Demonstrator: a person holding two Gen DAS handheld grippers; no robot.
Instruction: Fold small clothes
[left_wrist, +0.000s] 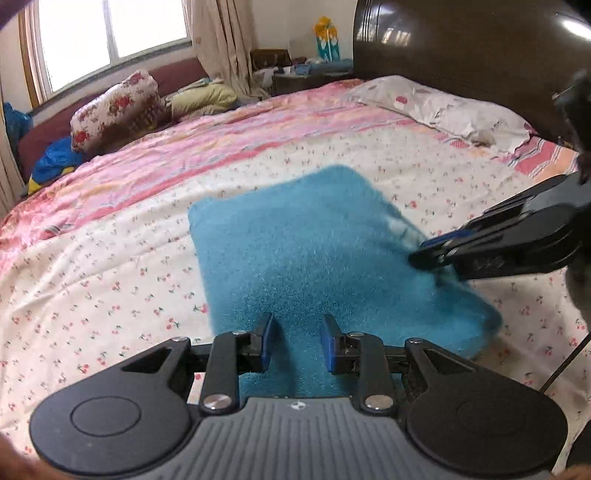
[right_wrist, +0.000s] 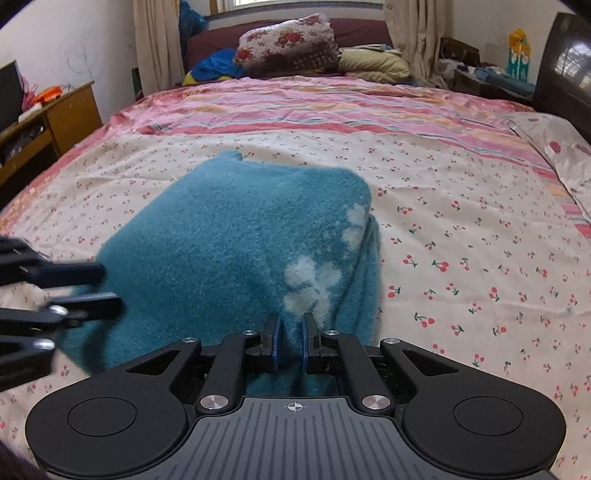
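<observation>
A small teal fleece garment with a pale flower pattern lies folded on the cherry-print bedsheet. In the right wrist view the garment fills the middle, and my right gripper is shut on a raised pinch of its near edge by the white pattern. From the left wrist view, that right gripper bites the garment's right edge. My left gripper stands open just above the garment's near side, its pads apart and not pressing. It also shows in the right wrist view as the left gripper at the garment's left edge.
A pink striped quilt covers the far half of the bed. A pillow rests against the dark headboard. A floral bundle and cushions sit on the far bench. A wooden desk stands left of the bed.
</observation>
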